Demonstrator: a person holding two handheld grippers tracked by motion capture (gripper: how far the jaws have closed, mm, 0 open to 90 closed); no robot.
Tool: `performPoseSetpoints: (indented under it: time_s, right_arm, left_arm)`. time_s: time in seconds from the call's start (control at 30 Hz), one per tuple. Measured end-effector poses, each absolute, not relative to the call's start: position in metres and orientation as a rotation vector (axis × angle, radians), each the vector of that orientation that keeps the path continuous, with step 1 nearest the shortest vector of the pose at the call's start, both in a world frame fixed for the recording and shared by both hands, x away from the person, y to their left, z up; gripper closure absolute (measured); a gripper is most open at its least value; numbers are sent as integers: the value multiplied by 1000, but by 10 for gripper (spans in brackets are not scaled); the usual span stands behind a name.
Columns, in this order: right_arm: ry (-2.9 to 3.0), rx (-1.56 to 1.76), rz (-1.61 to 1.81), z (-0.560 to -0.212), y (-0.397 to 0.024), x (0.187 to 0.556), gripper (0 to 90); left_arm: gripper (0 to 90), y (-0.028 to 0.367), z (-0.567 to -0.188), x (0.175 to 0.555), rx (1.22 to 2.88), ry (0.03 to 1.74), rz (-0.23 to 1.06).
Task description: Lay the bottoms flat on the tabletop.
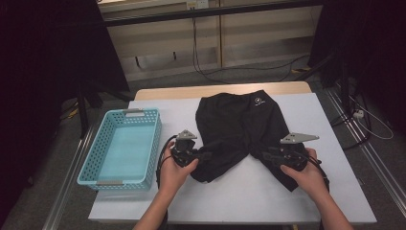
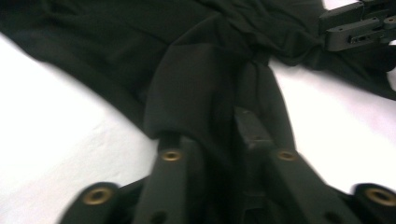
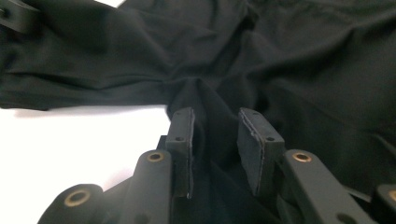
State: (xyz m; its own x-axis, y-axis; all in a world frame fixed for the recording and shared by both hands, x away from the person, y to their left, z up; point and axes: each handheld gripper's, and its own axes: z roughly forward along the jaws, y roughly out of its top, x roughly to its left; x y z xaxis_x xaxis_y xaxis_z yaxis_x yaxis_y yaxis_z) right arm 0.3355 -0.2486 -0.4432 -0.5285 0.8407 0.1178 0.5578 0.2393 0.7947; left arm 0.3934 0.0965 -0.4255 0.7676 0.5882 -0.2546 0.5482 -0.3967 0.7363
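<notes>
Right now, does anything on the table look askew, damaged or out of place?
Nothing damaged or spilled. The black shorts lie rumpled, their legs splayed apart, with cloth bunched between the jaws of the left gripper and right gripper. The blue basket sits square.

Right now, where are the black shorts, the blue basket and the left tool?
black shorts (image 1: pixel 234 120), high view, middle of the fabric.
blue basket (image 1: pixel 95 154), high view, left wall.
left tool (image 1: pixel 203 155), high view, between its tips.

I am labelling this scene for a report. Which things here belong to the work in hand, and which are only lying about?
Part of the work:
- black shorts, spread on the table
- left gripper, at one leg of the shorts
- right gripper, at the other leg

Only lying about:
- blue basket, left of the shorts
- white table
- cables on the floor behind
</notes>
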Motion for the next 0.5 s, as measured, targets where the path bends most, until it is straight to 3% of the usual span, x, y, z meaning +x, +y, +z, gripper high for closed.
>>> performPoseSetpoints:
  time_s: [0.07,0.1,0.23,0.4,0.5]
  right_arm:
    - [2190,1270,1210,-439,-249,331,680]
    - [2190,1270,1210,-439,-249,331,680]
    - [2167,1260,1207,-432,-256,322,667]
    - [2225,1233,1162,-434,-259,305,693]
    - [2253,1215,1159,-435,-255,300,703]
  left_arm:
    - [595,96,-425,393,2075,841,70]
    - [595,95,-424,393,2075,832,72]
    - [376,92,-421,392,2054,805,81]
    - [251,84,-418,391,2074,769,95]
    - [220,83,-416,391,2074,758,108]
